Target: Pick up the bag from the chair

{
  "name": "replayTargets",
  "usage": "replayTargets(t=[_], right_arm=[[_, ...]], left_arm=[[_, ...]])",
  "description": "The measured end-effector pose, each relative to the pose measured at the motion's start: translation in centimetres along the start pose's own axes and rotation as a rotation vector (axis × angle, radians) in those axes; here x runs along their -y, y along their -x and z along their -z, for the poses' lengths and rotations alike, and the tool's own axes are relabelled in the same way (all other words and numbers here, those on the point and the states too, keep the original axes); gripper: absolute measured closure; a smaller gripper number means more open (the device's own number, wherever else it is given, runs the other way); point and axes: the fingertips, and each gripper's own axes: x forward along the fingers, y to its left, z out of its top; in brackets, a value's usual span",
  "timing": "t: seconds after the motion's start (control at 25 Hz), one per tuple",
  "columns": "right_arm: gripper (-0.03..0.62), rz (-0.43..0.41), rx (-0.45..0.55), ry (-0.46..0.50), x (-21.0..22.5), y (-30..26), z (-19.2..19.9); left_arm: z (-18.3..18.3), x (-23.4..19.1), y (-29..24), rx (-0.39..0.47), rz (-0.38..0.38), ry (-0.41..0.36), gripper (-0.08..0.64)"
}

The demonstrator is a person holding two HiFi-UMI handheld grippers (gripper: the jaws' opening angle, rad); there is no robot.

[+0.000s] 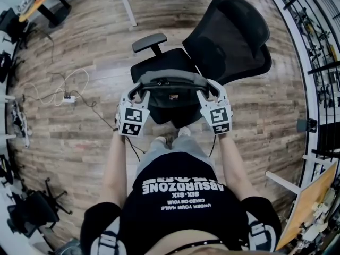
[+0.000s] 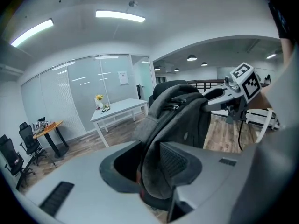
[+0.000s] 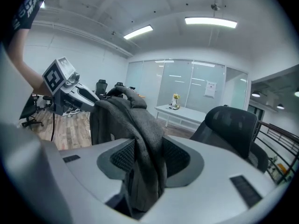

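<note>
A grey backpack (image 1: pixel 169 91) hangs between my two grippers, above the seat of a black office chair (image 1: pixel 229 35). My left gripper (image 1: pixel 141 89) is shut on the bag's left shoulder strap, whose grey fabric (image 2: pixel 180 120) is pinched between the jaws of that gripper (image 2: pixel 155 168). My right gripper (image 1: pixel 205 91) is shut on the other strap, and the folded grey cloth (image 3: pixel 136 125) runs down through the jaws of that gripper (image 3: pixel 145 164). Each gripper view shows the other gripper's marker cube beyond the bag. The bag's underside is hidden.
The chair's armrest (image 1: pixel 150 42) sticks out left of the bag. A power strip with cables (image 1: pixel 67 98) lies on the wood floor at left. A white table (image 2: pixel 119 109) stands beyond, with a metal railing (image 1: pixel 320 62) at right and a wooden desk (image 1: pixel 313 196) near right.
</note>
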Motion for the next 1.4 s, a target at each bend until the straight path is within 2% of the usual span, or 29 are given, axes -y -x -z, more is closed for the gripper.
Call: replayTargets(t=[0.68, 0.92, 1.4], right_arm=[[0.426, 0.04, 0.135, 0.027, 1.3, 2.3, -7.2], [0.426, 0.06, 0.182, 0.05, 1.9, 3.1, -9.3], [0.428, 0.085, 0.244, 0.031, 2.4, 4.8, -12.4]], left_arm=[[-6.4, -1.9, 3.6, 0.114, -0.064, -0.002, 0.442], [-8.5, -2.4, 4.7, 0.147, -0.084, -0.026, 0.446], [-12.5, -3.0, 6.9, 0.221, -0.132, -0.056, 0.453]])
